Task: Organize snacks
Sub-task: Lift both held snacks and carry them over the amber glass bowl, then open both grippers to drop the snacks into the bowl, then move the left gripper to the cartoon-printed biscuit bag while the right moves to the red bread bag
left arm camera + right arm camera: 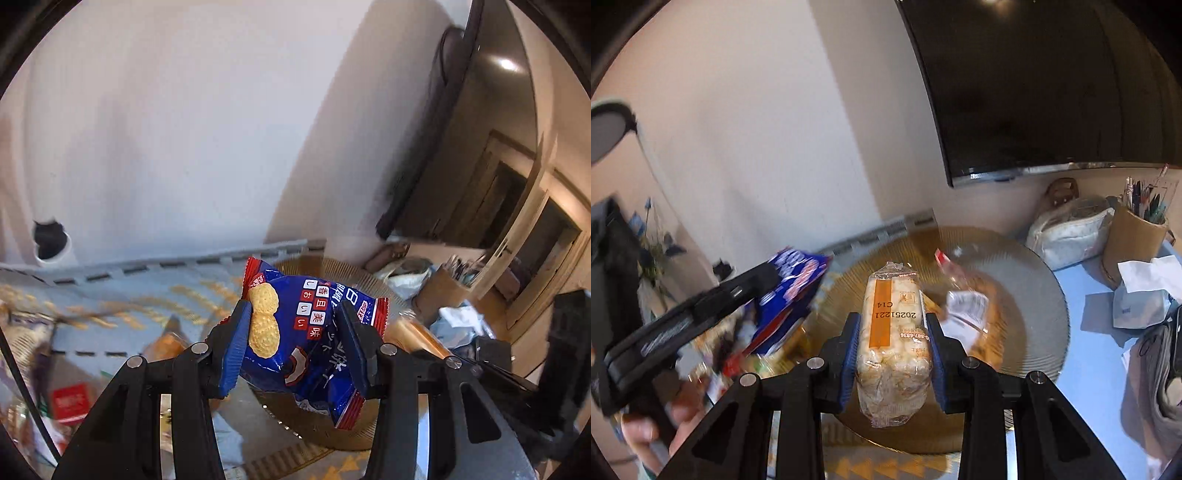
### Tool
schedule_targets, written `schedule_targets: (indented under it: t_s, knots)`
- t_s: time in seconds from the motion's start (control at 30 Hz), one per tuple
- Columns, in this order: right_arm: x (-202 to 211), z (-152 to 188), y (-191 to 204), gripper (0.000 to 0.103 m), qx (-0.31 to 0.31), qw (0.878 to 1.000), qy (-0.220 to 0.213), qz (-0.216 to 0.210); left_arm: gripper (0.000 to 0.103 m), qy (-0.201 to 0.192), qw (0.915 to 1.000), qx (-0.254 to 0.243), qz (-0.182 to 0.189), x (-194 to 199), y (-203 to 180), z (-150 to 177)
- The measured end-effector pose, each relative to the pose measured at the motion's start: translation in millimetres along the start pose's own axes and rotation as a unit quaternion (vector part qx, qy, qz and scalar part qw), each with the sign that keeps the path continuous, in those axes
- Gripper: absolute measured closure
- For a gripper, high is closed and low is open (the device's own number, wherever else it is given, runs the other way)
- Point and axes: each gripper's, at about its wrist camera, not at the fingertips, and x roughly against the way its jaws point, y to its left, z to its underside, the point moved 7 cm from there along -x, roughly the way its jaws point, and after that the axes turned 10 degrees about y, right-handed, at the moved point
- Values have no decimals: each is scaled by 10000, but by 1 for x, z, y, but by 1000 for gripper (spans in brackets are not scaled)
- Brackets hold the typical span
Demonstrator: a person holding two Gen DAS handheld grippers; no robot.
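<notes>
We carried both snacks above the ribbed plate (1027, 266), our left gripper (295, 343) pinching the blue cracker bag (306, 339), tilted with its long axis slanting down to the right, and our right gripper (892, 354) pinching the clear rice-cracker pack (892, 332), lengthwise away from us, so next we judged each needed lowering and releasing there.

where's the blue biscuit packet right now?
The blue biscuit packet is clamped in the left gripper, in the air over the ribbed round plate. In the right wrist view it sits left of the clear rice-cracker pack.
</notes>
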Motion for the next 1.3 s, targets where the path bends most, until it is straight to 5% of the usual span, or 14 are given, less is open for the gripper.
schedule_targets:
  t_s: [0.17,0.2,0.27,0.47,0.6,0.67,0.77,0.93,1.13,1.3]
  knots:
    - [-6,11,-13,68,181,9998,71,-39,57,126,9997,-220,-59,-26,-15,10]
    - [-6,11,-15,61,199,9998,70,-39,47,113,9997,-227,-1,-29,-18,11]
    - [-1,10,-18,20,241,9996,-41,107,24,76,9997,-229,-96,-32,-18,9]
    - [43,5,-6,18,344,9976,-599,74,22,-286,9991,-328,3,18,-17,6]
    - [65,10,26,13,523,9955,-789,-86,22,-714,9962,-440,-248,89,6,19]
    - [75,15,49,0,607,9929,-1020,2,22,-961,9936,-367,-475,129,32,32]
    - [82,27,94,0,817,9866,-1403,179,21,-1292,9868,-65,-971,183,84,56]
    - [36,62,168,0,1012,9904,-673,-656,0,-1874,9673,648,-1578,240,177,107]
    - [-60,113,195,9,912,9930,225,-716,1,-1432,9625,1407,-1826,211,260,156]
    - [-68,124,194,7,1110,9931,125,-351,1,-1297,9598,1919,-1586,194,291,178]
